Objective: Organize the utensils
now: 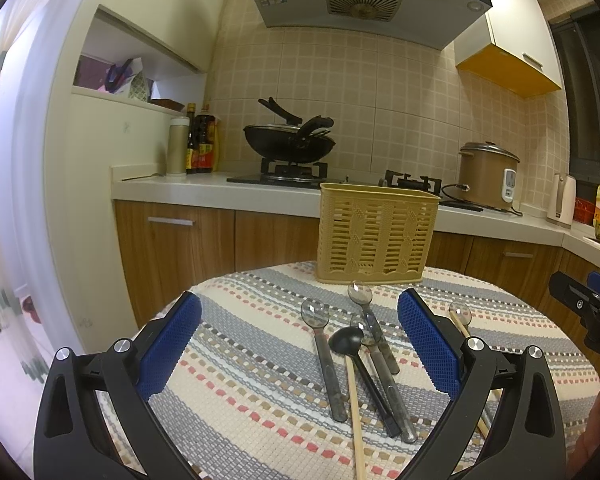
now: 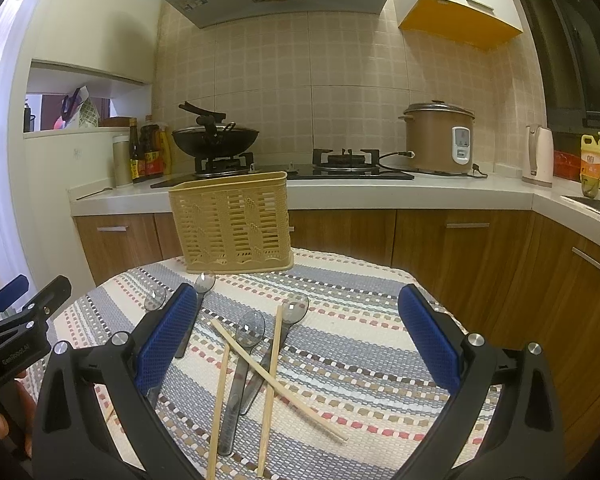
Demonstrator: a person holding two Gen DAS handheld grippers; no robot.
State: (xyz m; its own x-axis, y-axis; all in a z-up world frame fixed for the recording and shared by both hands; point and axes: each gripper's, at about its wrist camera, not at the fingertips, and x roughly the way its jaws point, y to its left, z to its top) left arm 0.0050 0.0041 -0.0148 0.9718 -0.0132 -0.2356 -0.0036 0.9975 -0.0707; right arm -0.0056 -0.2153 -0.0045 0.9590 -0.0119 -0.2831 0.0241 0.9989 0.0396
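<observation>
Your left tool (image 1: 300, 344) and right tool (image 2: 296, 340) both hover with jaws spread wide and empty over the round tabletop (image 2: 372, 320) with its striped woven cloth. At the tabletop's far edge stands the tan slotted plastic utensil basket (image 1: 374, 236), upright. Between it and your tools, the clear-bowled spoons (image 1: 320, 344), a black plastic ladle (image 1: 350, 344) and pale wooden chopsticks (image 2: 274, 372) lie loosely crossed near the middle of the tabletop.
</observation>
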